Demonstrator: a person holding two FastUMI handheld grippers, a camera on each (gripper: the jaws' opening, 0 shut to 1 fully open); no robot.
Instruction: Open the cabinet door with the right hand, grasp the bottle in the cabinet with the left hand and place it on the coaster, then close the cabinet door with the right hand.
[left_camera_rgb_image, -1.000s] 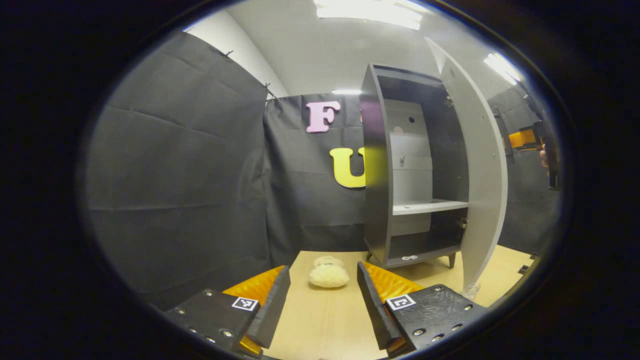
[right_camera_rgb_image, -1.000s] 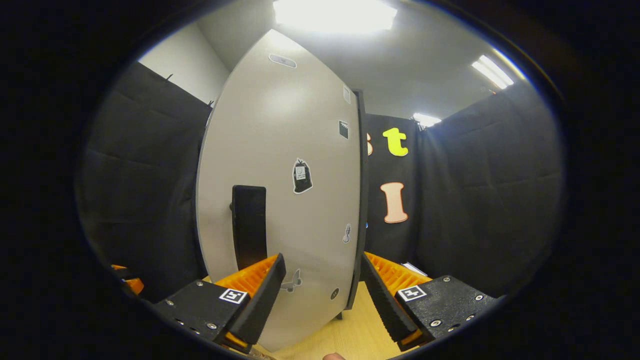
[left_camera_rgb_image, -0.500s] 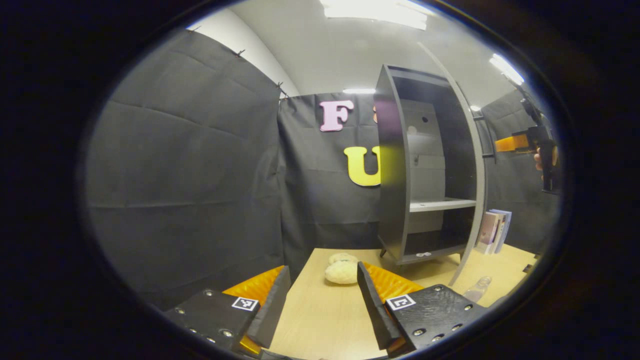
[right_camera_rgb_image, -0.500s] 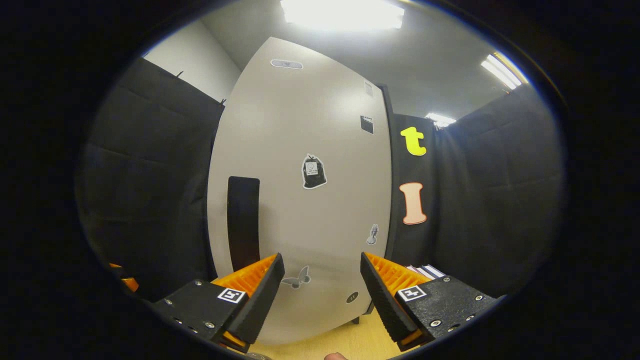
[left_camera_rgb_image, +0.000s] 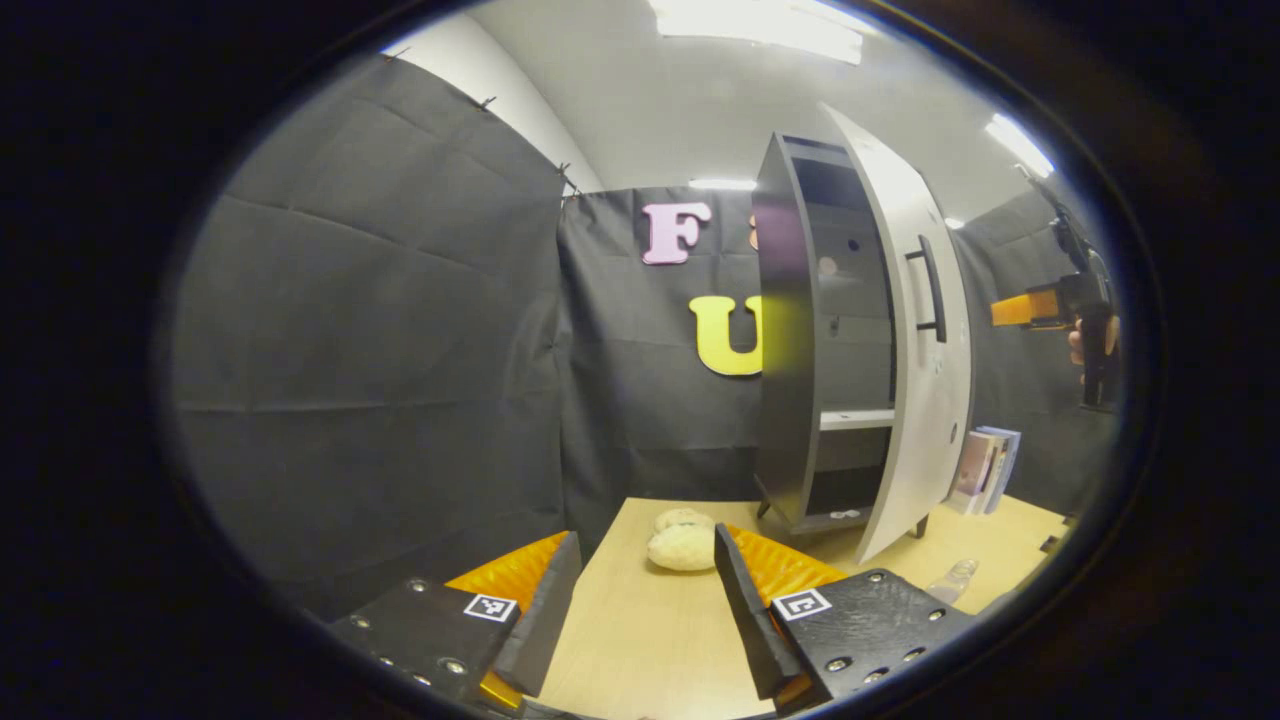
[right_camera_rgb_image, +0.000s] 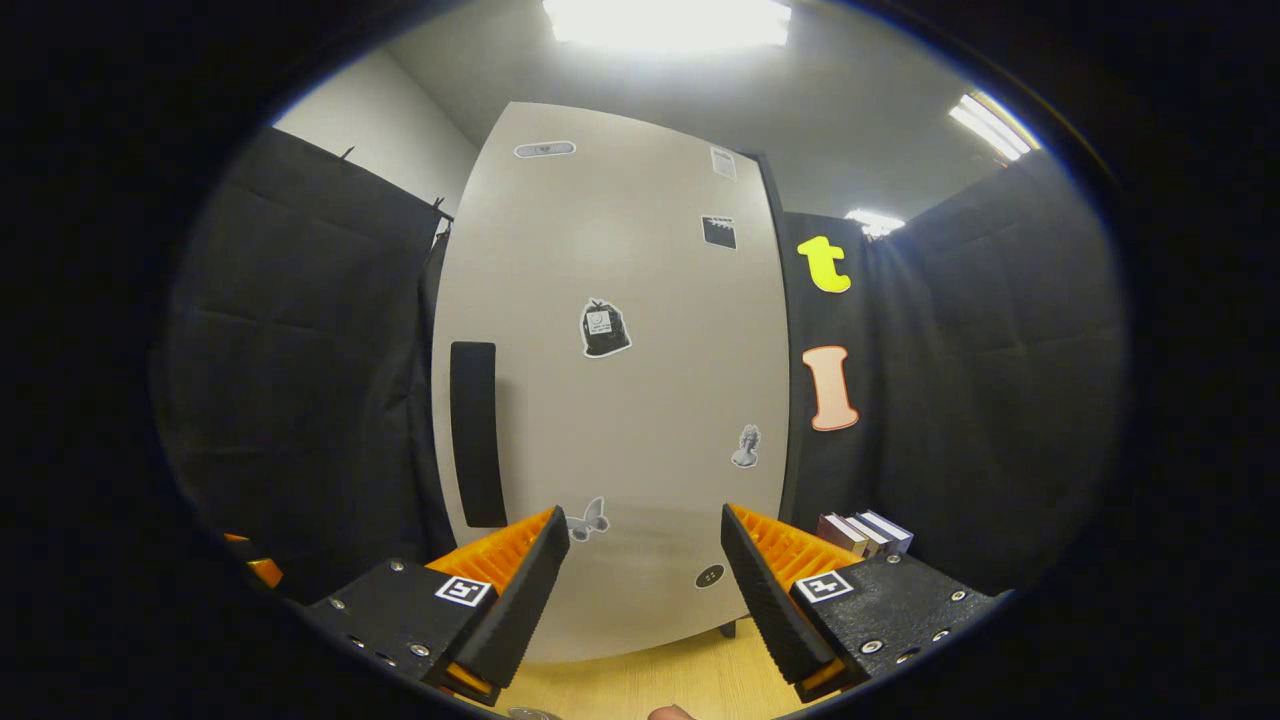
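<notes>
The dark cabinet (left_camera_rgb_image: 785, 330) stands at the back of the wooden table (left_camera_rgb_image: 640, 630), its pale door (left_camera_rgb_image: 915, 400) swung most of the way shut, black handle (left_camera_rgb_image: 930, 290) facing out. A clear bottle (left_camera_rgb_image: 952, 578) shows low on the table's right; its base is hidden. My left gripper (left_camera_rgb_image: 645, 540) is open and empty over the table. In the right gripper view, the door (right_camera_rgb_image: 620, 400) with its handle (right_camera_rgb_image: 475, 435) is straight ahead, and my right gripper (right_camera_rgb_image: 645, 515) is open with nothing between its fingers. That right gripper (left_camera_rgb_image: 1005, 310), held by a hand (left_camera_rgb_image: 1075, 345), hangs just right of the door.
Two cream fluffy pads (left_camera_rgb_image: 683, 545) lie on the table in front of the cabinet. A few books (left_camera_rgb_image: 985, 468) lean at the back right, the same books (right_camera_rgb_image: 865, 530) showing beside the door. Black cloth walls close in all round.
The door has swung from wide open to nearly shut; in the left gripper view its front face and handle now show. The right gripper followed the door round.
</notes>
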